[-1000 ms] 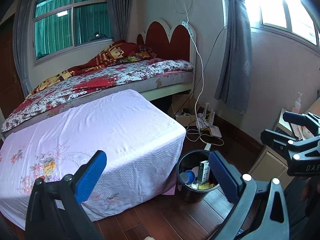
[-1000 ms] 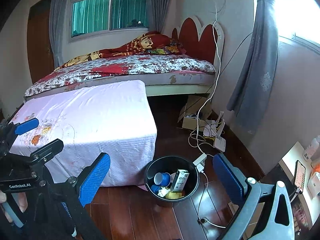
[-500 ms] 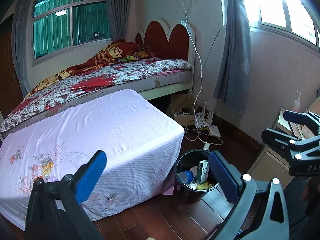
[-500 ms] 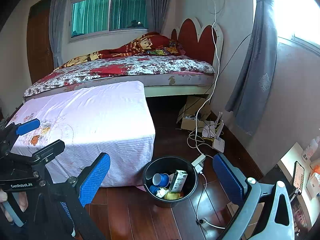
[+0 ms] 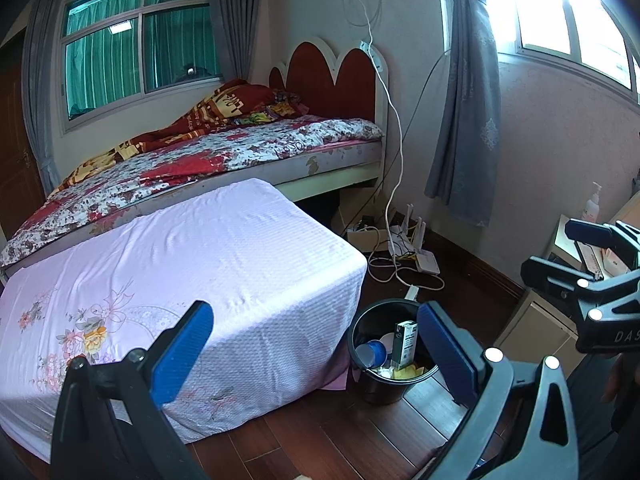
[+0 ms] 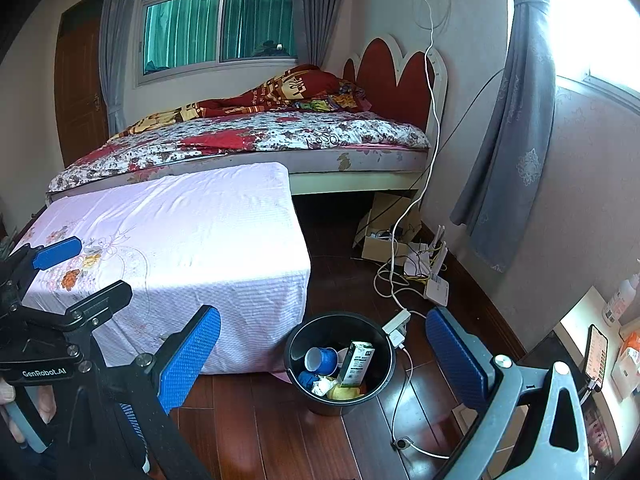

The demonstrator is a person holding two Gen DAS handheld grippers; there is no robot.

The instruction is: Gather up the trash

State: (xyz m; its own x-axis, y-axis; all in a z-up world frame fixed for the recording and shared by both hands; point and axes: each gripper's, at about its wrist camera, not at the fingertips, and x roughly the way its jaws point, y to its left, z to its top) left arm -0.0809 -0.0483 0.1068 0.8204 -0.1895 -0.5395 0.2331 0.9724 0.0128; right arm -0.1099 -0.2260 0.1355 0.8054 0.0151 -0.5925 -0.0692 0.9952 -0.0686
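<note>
A black trash bin (image 6: 384, 364) (image 5: 358, 338) stands on the wooden floor at the corner of a low pink-covered mattress. Inside lie a blue cup (image 6: 321, 360) (image 5: 372, 353), a green-and-white carton (image 6: 357, 363) (image 5: 404, 344), white paper and something yellow. My left gripper (image 5: 316, 354) is open and empty, held above and before the bin. My right gripper (image 6: 324, 360) is open and empty, also above the bin. The left gripper also shows in the right wrist view (image 6: 86, 276), and the right gripper in the left wrist view (image 5: 576, 254).
The pink mattress (image 6: 180, 240) lies left of the bin, a flowered bed (image 6: 248, 136) behind it. Cables, a power strip (image 6: 396, 322), a router (image 6: 436, 290) and a cardboard box (image 6: 384, 240) sit by the wall. A desk with a phone (image 6: 596, 356) is at the right.
Both views drift slightly back and up from the bin. Both grippers stay open and empty.
</note>
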